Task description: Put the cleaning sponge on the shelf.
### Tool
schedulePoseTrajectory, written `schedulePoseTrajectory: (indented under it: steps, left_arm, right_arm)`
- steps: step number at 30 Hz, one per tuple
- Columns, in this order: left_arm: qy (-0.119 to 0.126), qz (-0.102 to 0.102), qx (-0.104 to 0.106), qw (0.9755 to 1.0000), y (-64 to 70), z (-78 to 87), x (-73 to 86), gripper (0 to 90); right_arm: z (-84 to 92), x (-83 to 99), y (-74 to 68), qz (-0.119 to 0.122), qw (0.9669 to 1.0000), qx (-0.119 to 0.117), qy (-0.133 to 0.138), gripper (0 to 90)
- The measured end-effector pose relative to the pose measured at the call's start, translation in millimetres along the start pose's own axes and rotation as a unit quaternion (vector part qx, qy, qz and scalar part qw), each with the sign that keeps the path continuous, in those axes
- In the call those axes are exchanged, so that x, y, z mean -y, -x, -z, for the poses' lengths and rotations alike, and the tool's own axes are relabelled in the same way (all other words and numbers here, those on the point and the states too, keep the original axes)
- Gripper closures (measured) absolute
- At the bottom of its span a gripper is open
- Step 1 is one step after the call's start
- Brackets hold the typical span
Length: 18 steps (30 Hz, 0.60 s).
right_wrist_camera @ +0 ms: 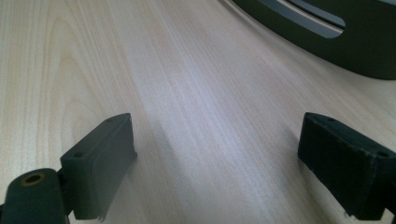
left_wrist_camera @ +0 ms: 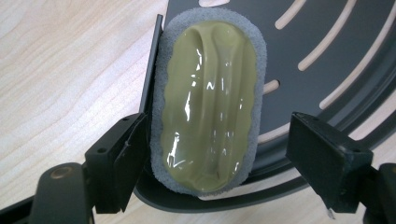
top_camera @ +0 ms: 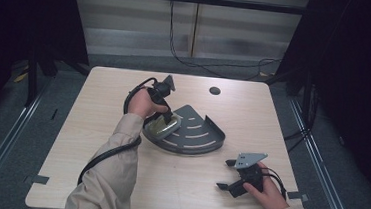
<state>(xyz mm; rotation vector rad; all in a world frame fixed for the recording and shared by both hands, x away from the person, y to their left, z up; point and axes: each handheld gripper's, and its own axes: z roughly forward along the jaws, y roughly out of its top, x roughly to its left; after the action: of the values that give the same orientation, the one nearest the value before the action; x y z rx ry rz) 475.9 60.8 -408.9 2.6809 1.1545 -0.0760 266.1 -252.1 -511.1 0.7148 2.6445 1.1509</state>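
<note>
A grey sponge with a glossy olive-green top (left_wrist_camera: 208, 107) lies flat at the left edge of a dark grey, slotted, quarter-round tray (left_wrist_camera: 327, 46). My left gripper (left_wrist_camera: 222, 140) is open and straddles the sponge's near end. Its left pad sits right against the foam and its right pad stands clearly apart. From above, the left gripper (top_camera: 165, 119) points down over the sponge (top_camera: 160, 128) in the tray (top_camera: 198, 135) at mid-table. Near the front right, my right gripper (top_camera: 225, 174) is open and holds nothing, and bare wood lies between its jaws (right_wrist_camera: 217, 140). The tray's rim (right_wrist_camera: 327, 42) shows beyond it.
The light wooden table (top_camera: 96, 127) has a small black round hole (top_camera: 214, 91) near its far edge. Bare tabletop lies left of and in front of the tray. Black cables (top_camera: 202, 63) trail across the floor behind the table, and dark frame posts stand at both sides.
</note>
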Motion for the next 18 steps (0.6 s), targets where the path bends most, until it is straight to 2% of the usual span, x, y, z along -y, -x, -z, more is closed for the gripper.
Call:
schedulePoseTrajectory:
  steps: [11,18]
  left_arm:
    - [0.003,0.002,0.000,1.0000,-1.3,10.6,8.3,20.7]
    - [0.007,0.011,0.002,0.9999,-2.2,17.0,15.8,20.8]
  right_arm:
    - [0.1,0.0,-0.1,0.000,1.0000,0.001,-0.001,10.3]
    - [0.0,0.0,0.0,0.000,1.0000,0.000,0.000,10.3]
